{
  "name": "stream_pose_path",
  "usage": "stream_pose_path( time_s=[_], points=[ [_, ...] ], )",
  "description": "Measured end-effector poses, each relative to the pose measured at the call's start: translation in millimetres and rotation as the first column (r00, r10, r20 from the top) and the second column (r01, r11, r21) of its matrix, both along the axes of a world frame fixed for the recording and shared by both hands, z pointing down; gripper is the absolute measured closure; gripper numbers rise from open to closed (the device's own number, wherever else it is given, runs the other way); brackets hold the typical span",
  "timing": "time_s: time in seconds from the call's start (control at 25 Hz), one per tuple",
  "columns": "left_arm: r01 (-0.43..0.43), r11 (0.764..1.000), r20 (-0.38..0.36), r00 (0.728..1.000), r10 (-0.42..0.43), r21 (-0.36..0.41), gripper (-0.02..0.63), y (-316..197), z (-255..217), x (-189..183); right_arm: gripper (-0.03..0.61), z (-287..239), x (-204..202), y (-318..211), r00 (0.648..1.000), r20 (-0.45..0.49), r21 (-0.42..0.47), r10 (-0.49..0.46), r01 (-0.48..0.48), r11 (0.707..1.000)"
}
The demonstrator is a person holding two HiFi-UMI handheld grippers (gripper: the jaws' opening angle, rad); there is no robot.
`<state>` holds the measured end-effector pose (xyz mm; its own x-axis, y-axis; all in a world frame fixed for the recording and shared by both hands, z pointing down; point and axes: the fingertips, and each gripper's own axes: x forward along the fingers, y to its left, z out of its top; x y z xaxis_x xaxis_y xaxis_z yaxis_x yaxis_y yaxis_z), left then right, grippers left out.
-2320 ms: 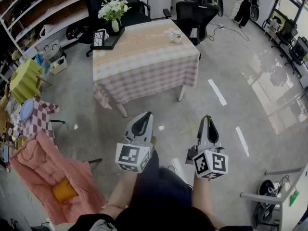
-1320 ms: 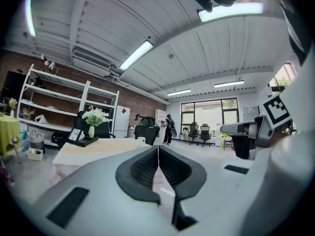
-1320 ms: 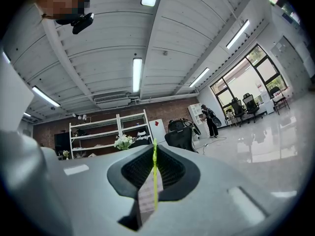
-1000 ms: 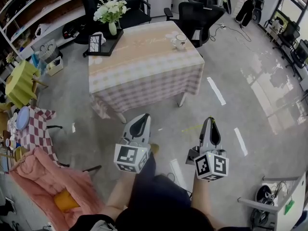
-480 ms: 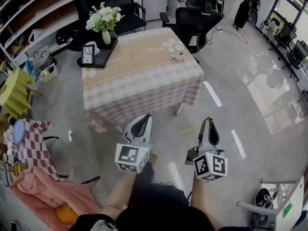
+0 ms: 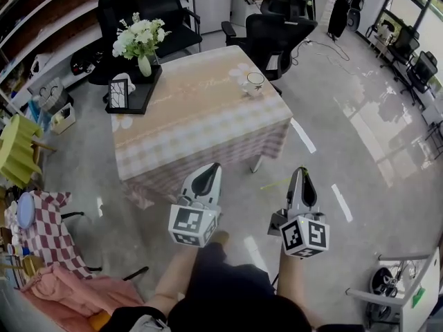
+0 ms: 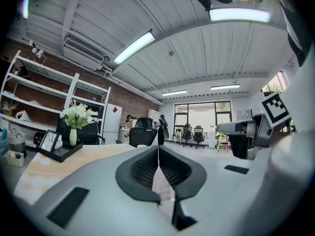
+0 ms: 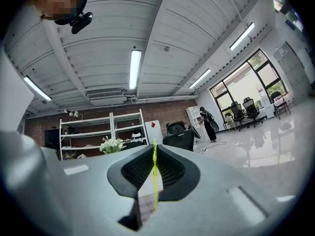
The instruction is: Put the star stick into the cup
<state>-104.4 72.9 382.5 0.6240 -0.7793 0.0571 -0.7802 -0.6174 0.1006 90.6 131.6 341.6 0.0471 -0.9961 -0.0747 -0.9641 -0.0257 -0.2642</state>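
A wide grey floor [image 6: 360, 137] is spreading around a table [image 6: 201, 120] that is wearing a pink checked cloth, seen from steeply above. Black office chairs [image 6: 277, 26] are standing behind the table. A person's legs [image 6: 221, 282] are showing at the bottom edge, and the person is pointing two grey grippers level toward the table. The left gripper [image 6: 209, 167] is showing its jaws pressed together with nothing between them. The right gripper [image 6: 299, 170] is clamping a thin yellow-green star stick [image 6: 273, 184], which is poking out sideways toward the left gripper (the star itself is too small to make out). On the table's far left, a vase of white flowers [image 6: 140, 37] is standing at the back of a black tray [image 6: 135, 102]. A small cup [image 6: 254, 81] is sitting near the far right corner, well apart from the stick.
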Motion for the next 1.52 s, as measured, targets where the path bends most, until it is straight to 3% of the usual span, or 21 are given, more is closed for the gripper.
stream_pose_path(
  time_s=[0.72, 1.52],
  points=[
    [-0.093, 0.996, 0.002, 0.996, 0.093, 0.001, 0.601, -56, 5, -9, 0.563, 4, -18, -42, 0.996, 0.003, 0.001, 0.084, -0.084, 0.996],
    [-0.103, 0.994, -0.035, 0.994, 0.102, -0.031, 0.601, -68, 14, -26, 0.563, 8, -26, -46, 0.992, -0.015, -0.026, 0.122, -0.122, 0.992]
  ],
)
